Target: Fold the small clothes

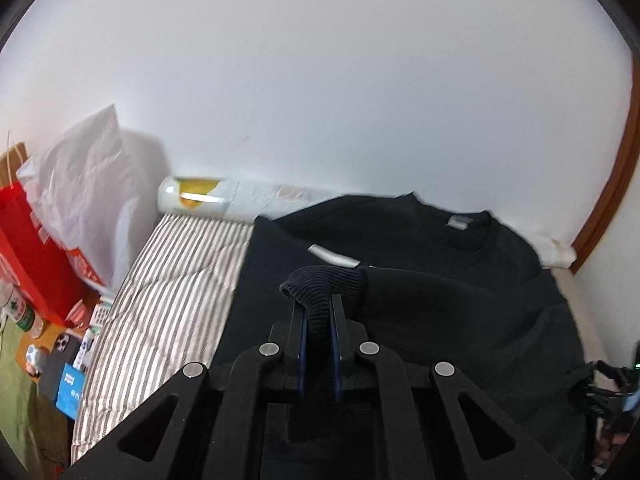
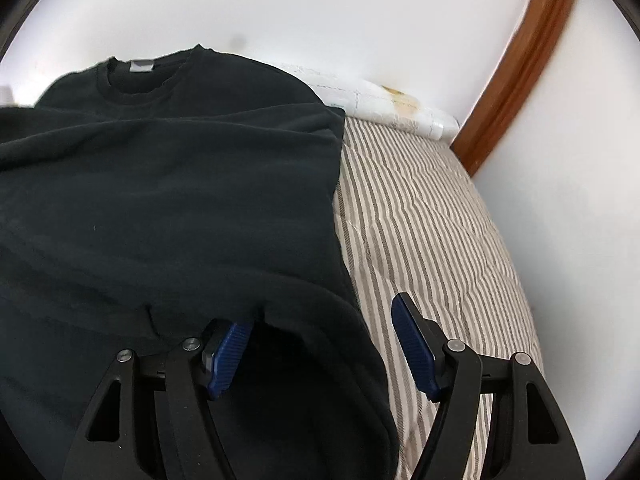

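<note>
Striped bedding (image 1: pixel 168 288) carries the sweater (image 1: pixel 460 280); left gripper (image 1: pixel 319 316) pinches its cuff (image 1: pixel 320 284) (sleeve trailing right), right gripper (image 2: pixel 324 344) gapes over the hem.

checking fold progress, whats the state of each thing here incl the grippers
black sweatshirt: spread flat on the striped bedding, collar toward the wall, not yet folded
sleeve cuff: lifted off the body, pinched in the left gripper
left gripper: jaws shut on the cuff
right gripper: jaws open, holding nothing, over the sweatshirt's edge
</note>
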Tool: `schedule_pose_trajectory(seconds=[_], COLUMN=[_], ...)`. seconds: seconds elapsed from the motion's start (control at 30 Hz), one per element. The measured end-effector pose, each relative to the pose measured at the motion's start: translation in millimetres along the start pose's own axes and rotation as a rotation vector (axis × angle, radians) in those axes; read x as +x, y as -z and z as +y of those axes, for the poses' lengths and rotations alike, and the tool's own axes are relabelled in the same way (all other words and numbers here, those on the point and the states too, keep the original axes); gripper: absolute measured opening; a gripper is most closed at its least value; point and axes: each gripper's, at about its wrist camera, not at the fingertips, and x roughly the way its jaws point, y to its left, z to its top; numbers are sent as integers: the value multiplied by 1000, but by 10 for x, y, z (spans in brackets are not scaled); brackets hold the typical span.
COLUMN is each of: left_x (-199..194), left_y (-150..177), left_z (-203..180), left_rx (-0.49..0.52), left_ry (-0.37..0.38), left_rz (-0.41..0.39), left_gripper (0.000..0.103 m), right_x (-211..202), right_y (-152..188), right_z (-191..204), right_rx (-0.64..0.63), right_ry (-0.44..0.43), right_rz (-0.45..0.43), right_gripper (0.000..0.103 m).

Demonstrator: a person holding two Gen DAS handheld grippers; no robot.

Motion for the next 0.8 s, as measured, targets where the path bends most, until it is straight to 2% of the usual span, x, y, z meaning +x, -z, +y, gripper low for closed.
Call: schedule_pose_trajectory(seconds=[0.07,0.13,0.2,0.3,0.4,0.5,0.57,0.63,0.8], left_x=[114,238,309,379,391,382,364,326,215], left_y=[84,183,257,336,356,368,384,404,444], left_z=[63,116,130,145,151,128,104,75,11], left_rx=[-4,-12,-8,-12,-14,5,20,34,53], left_ry=[-31,-30,-45,-68,-86,-109,-117,-119,-127], left_rz=[37,83,107,131,137,138,139,136,121], left_gripper=[9,9,10,14,16,19,21,22,23], right_x=[-156,-361,-520,-605,-445,-93,113,213,34], right_y=[37,57,57,-29,-91,-147,-140,-85,-46], right_z=[-71,-134,-184,-245,-212,-168,-170,-196,-299], right_rx=[9,3,3,36,45,54,68,93,124], right_ry=[-105,-228,-260,-270,-247,-222,-197,-219,-246], right_rz=[-37,-96,-148,-182,-163,-95,-41,-4,-56], right_gripper=[68,68,69,69,67,56,54,54,54])
